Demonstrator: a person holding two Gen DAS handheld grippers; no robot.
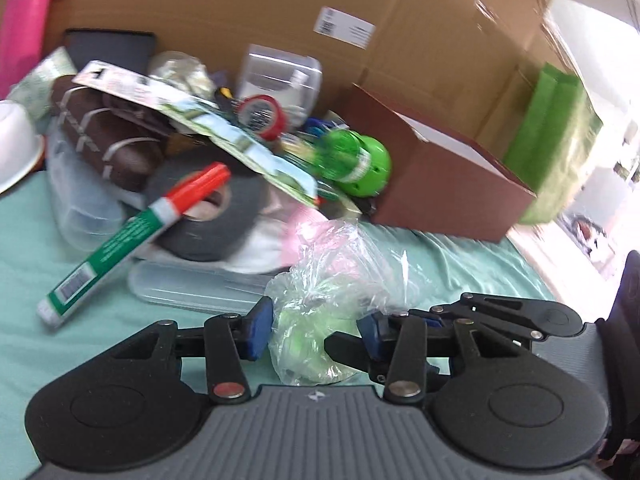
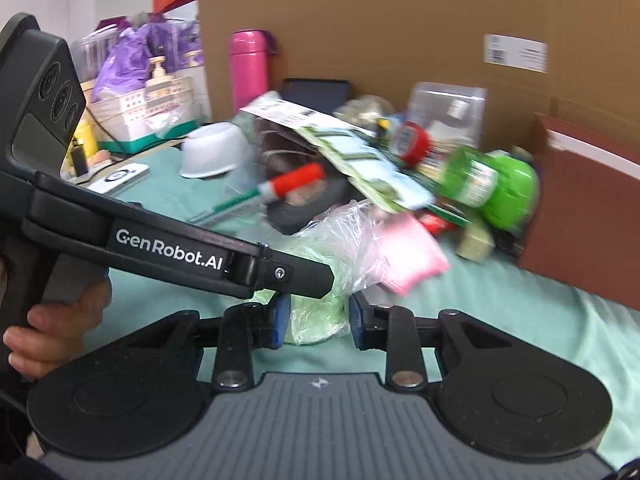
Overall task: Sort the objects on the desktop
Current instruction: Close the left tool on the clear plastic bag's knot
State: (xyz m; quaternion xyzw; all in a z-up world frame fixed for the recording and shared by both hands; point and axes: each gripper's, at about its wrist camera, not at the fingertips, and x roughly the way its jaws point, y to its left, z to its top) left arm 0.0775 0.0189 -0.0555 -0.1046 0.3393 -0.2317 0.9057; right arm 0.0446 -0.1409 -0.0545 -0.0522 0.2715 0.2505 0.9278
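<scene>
A large cardboard box (image 1: 248,12) is seen standing at the back of the teal cloth (image 1: 24,264), with a brown carton (image 1: 436,188) set just in front of it at the right. Against these a heap of desktop objects is piled: a grey tape roll (image 1: 208,224), a green-and-white tube with a red cap (image 1: 132,236) leaned across that roll, a green plastic toy (image 1: 360,160), and a red tape roll (image 1: 260,114) higher in the heap (motion blur prevents finer identification of the smaller items). A pink bottle (image 2: 248,68) is shown upright at the far left of the box, and a white bowl (image 2: 212,152) lies overturned on the cloth near it. Nearest the cameras, a crumpled clear plastic bag (image 1: 320,292) with pale green contents rests on the cloth at the front edge of the heap. The left gripper (image 1: 316,328) is spread wide, its blue pads on either side of the bag; contact appears likely on the left pad but cannot be confirmed. The right gripper (image 2: 316,320) is likewise parted around the same bag, nothing being clamped.
</scene>
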